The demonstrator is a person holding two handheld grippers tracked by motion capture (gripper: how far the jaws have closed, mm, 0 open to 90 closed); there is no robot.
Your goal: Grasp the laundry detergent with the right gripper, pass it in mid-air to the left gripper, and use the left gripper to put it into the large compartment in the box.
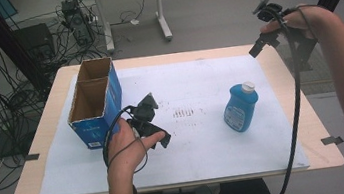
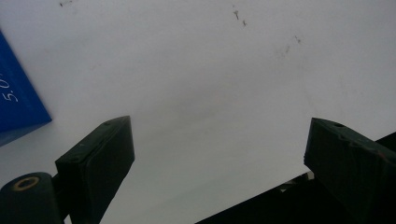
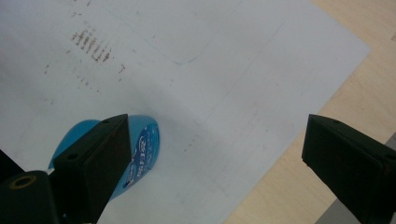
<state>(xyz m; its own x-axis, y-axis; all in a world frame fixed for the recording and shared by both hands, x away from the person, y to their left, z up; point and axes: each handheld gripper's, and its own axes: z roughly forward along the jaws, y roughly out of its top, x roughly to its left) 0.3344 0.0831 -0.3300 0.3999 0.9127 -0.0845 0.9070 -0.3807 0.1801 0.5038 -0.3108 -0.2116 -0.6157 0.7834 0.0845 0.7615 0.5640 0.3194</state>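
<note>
Standing upright on the white sheet (image 1: pixel 201 143) that covers the table (image 1: pixel 305 89), the blue bottle (image 1: pixel 240 108) sits toward the right half, well apart from both tools. It has a flattened, rounded body of bright blue plastic, a white screw cap on a short neck, and a lighter blue label with white print across its front. From the right tool's camera its blue shoulder and label (image 3: pixel 144 149) show partly behind one black jaw, with the sheet's edge and bare wood beyond.

The right tool (image 1: pixel 256 49) is held high above the far right corner of the table, its jaws spread wide with nothing between them. The left tool (image 1: pixel 164 139) rests low over the sheet just beside the blue cardboard box (image 1: pixel 95 104), which stands open-topped with two compartments near the left edge. Its jaws are also wide apart and empty, with plain white sheet between them and a corner of the box (image 2: pixel 18 102) at the side.
</note>
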